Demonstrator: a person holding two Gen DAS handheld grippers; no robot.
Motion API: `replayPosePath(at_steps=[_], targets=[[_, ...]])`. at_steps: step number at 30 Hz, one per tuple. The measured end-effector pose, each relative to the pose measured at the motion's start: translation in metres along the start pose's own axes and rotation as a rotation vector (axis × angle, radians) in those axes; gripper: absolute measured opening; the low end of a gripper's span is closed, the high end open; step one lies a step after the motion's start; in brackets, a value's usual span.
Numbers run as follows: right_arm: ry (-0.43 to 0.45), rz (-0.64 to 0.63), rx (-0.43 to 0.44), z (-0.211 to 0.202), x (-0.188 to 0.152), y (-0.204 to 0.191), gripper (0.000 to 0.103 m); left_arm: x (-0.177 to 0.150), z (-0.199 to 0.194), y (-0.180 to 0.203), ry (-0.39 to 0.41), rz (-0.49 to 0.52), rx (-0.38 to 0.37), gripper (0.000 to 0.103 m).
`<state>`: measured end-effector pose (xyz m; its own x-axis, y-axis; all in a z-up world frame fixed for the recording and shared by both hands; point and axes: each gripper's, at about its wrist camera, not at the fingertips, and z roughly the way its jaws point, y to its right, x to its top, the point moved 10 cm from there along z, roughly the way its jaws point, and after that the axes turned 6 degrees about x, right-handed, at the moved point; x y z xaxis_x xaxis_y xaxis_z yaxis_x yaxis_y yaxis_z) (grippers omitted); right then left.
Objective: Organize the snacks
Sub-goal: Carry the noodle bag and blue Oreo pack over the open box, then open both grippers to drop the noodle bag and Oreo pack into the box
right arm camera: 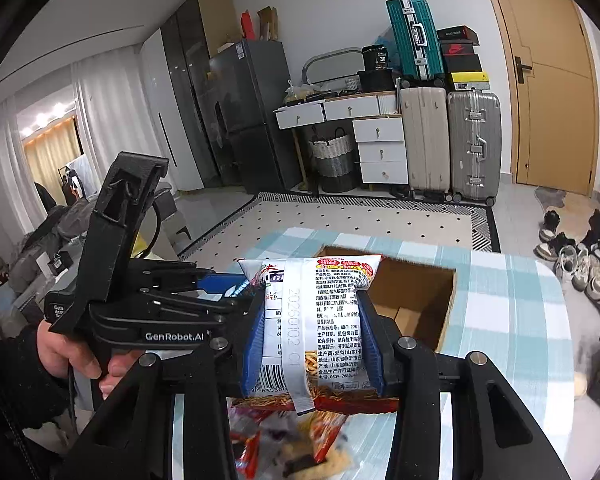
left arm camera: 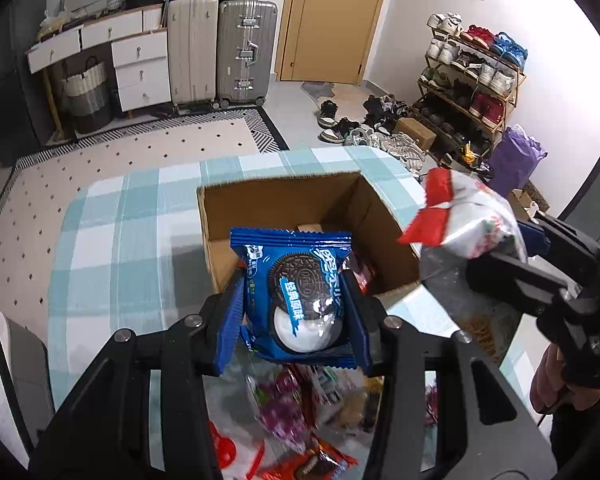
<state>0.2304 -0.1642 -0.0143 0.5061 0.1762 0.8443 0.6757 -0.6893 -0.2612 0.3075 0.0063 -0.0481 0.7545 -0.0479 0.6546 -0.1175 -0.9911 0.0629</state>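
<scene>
Oreo packet clamped in left gripper, noodle snack bag in right gripper

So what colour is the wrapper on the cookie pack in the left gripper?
Blue, with white lettering; the cookie pack shows best in the left wrist view.

A table under a blue-and-white checked cloth carries an open cardboard box (flaps up, mouth to the ceiling). Loose snack packets lie in a heap on the cloth just in front of the box.
</scene>
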Motion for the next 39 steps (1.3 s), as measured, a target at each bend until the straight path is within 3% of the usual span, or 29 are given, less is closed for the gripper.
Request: replayPosePath(at_steps=[9,22,24,26,28,39], targets=[[-0.026,0.000,-0.043,0.041,0.020,0.029,0.042,0.035,0.040,-0.007,-0.016,0.029,0.021,0.043],[-0.072,0.060,-0.071,0.089,0.006,0.085,0.043,0.037,0.106,-0.004,-0.086,0.028,-0.019,0.043],[-0.071,0.075,-0.071,0.093,0.003,0.092,0.056,0.037,0.112,-0.003,-0.089,0.043,0.004,0.047],[-0.059,0.087,-0.088,0.094,0.003,0.100,0.064,0.036,0.111,-0.003,-0.078,0.045,0.005,0.065],[-0.045,0.101,-0.098,0.092,0.002,0.107,0.064,0.038,0.106,-0.008,-0.052,0.037,0.029,0.070],[-0.010,0.072,-0.117,0.064,0.005,0.097,0.064,0.030,0.064,-0.016,-0.006,0.035,0.073,0.070]])
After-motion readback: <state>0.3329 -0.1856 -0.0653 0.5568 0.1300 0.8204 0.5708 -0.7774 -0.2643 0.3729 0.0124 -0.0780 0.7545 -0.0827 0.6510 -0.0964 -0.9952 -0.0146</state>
